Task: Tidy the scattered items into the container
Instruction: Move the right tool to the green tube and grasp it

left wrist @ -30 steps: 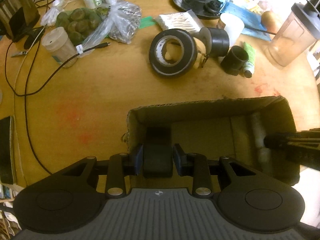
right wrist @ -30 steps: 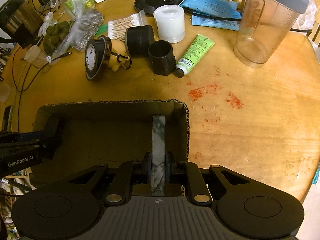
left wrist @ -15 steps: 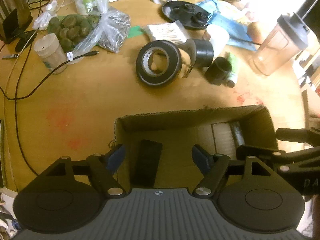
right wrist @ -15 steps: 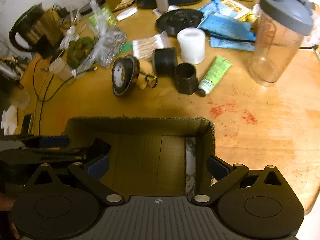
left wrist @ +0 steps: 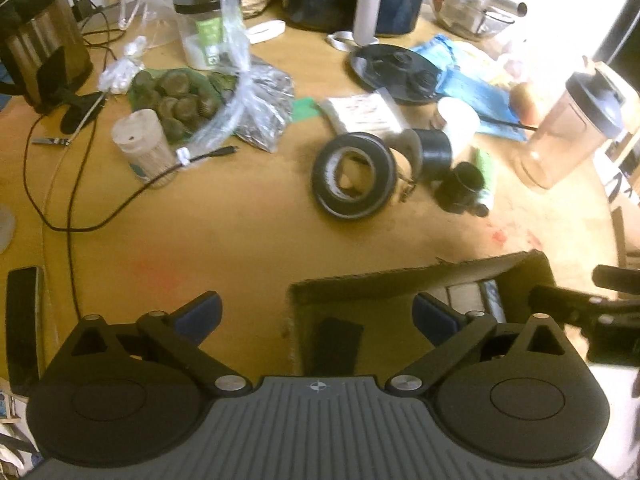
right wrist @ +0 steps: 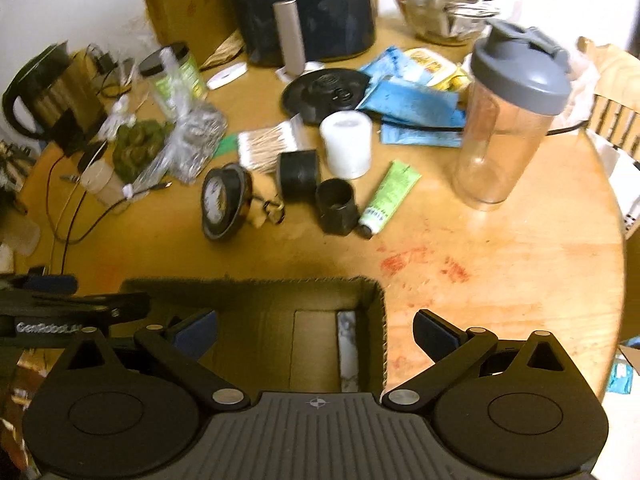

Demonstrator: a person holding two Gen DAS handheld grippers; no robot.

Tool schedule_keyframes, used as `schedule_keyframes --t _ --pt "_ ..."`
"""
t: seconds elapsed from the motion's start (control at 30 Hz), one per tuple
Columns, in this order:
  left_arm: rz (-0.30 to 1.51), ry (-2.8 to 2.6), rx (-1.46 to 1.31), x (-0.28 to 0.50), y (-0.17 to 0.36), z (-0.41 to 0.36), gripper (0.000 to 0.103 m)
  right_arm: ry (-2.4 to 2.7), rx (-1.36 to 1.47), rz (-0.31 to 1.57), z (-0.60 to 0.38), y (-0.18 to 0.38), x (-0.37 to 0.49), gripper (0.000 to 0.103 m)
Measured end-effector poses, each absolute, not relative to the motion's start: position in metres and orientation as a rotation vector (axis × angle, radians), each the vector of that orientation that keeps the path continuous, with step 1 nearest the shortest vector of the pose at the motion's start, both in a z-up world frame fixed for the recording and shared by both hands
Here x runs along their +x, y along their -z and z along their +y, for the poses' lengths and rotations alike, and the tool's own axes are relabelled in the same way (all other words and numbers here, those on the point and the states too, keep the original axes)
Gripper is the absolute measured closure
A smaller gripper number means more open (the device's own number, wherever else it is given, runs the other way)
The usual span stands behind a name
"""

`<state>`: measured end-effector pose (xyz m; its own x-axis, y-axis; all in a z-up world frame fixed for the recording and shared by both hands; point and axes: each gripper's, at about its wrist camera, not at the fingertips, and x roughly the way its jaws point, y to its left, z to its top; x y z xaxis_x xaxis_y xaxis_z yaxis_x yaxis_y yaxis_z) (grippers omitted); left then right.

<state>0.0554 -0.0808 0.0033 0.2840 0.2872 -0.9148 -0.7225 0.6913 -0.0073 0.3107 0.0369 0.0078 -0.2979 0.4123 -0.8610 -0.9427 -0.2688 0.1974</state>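
Note:
An open cardboard box (left wrist: 400, 280) (right wrist: 256, 286) stands at the table's near edge. A flat black block (left wrist: 338, 346) lies in its left part and a marbled white bar (right wrist: 347, 350) (left wrist: 472, 300) along its right wall. My left gripper (left wrist: 318, 316) is open and empty above the box's left wall. My right gripper (right wrist: 316, 330) is open and empty above the box's right wall. Loose on the table lie a black tape roll (left wrist: 354, 176) (right wrist: 224, 202), two black cylinders (right wrist: 298, 176) (right wrist: 336, 206) and a green tube (right wrist: 388, 198).
A shaker bottle (right wrist: 508, 128) stands at the right and a white jar (right wrist: 346, 144) behind the cylinders. Cotton swabs (right wrist: 268, 146), plastic bags (left wrist: 192, 96), a kettle (left wrist: 36, 40), a cable (left wrist: 72, 200), a phone (left wrist: 22, 316) and blue packets (right wrist: 416, 110) crowd the back and left.
Both grippers opened, letting go of the black block and the marbled bar inside the box, then rose and drew back. The left gripper shifted left.

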Motion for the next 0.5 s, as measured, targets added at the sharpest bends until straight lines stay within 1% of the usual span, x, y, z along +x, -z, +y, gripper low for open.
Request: schedule_keyframes --t 0.33,0.43,0.5 --pt "1.071 -0.683 -0.450 0.052 -0.003 -0.083 0.000 -1.630 -0.826 0.935 0.067 0.007 0.333 0.001" --pt "1.080 -0.687 -0.473 0.052 -0.002 -0.082 0.000 -1.622 -0.804 0.954 0.083 0.010 0.342 0.003" --pt "1.081 -0.695 -0.485 0.051 -0.002 -0.080 0.000 -1.617 -0.796 0.963 0.094 0.013 0.346 0.006"
